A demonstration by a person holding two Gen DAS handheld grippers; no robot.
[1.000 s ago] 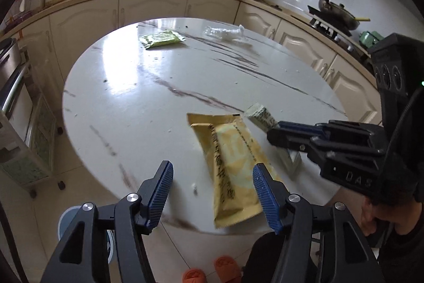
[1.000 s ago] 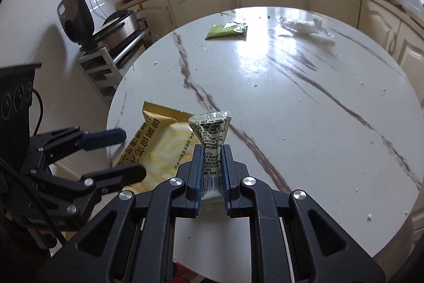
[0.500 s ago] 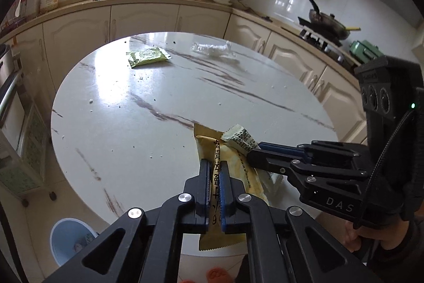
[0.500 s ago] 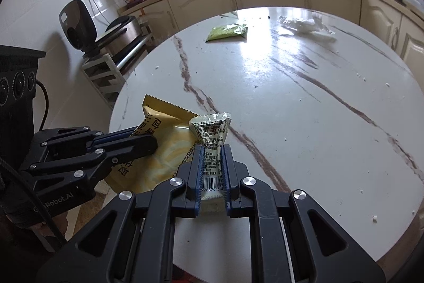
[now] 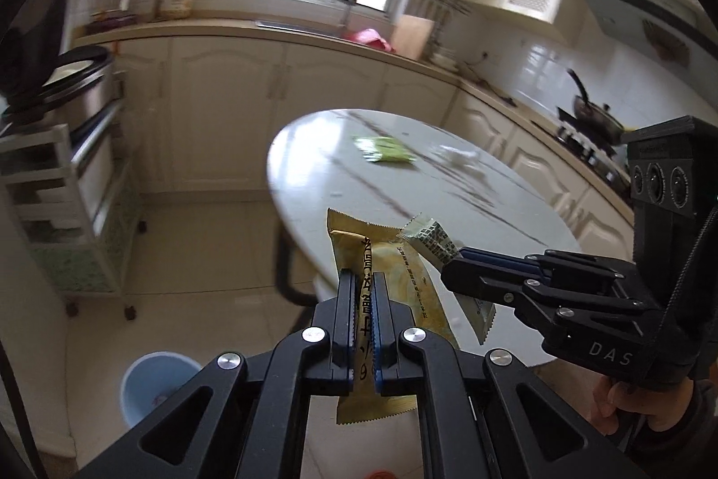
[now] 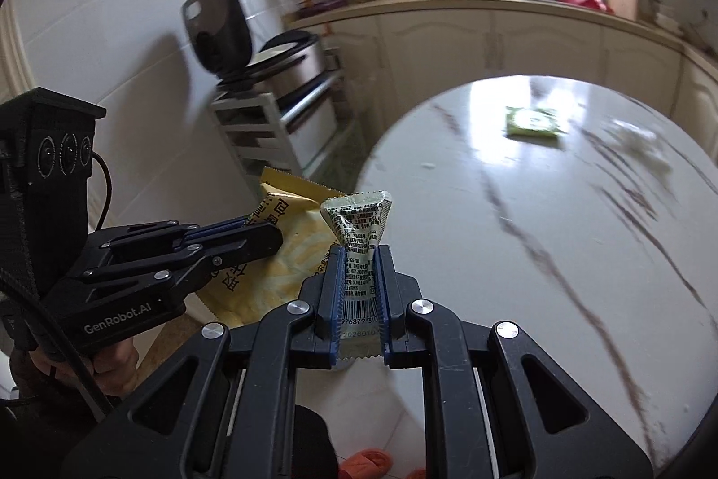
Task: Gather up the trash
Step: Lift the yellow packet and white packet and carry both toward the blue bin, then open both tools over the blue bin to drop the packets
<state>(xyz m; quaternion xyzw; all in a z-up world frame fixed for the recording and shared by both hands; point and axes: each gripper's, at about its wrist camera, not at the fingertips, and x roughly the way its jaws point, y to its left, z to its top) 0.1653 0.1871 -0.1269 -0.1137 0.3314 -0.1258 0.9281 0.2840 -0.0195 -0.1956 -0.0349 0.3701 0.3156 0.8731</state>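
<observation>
A crinkly yellow foil snack wrapper (image 5: pixel 390 299) is being gripped lengthwise by the closed left claw (image 5: pixel 363 299), above and right of the round pale-blue plastic bin (image 5: pixel 157 384) on the floor. Beside it, a small white printed sachet (image 6: pixel 359 241) is being pinched by the right claw (image 6: pixel 359 286). Beyond, a flat green packet (image 5: pixel 386 149) is lying on the glossy marble tabletop (image 5: pixel 493 218).

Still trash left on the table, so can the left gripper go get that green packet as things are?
Probably not yet: the left gripper is shut on the yellow wrapper, off the table's edge, far from the green packet.
</observation>
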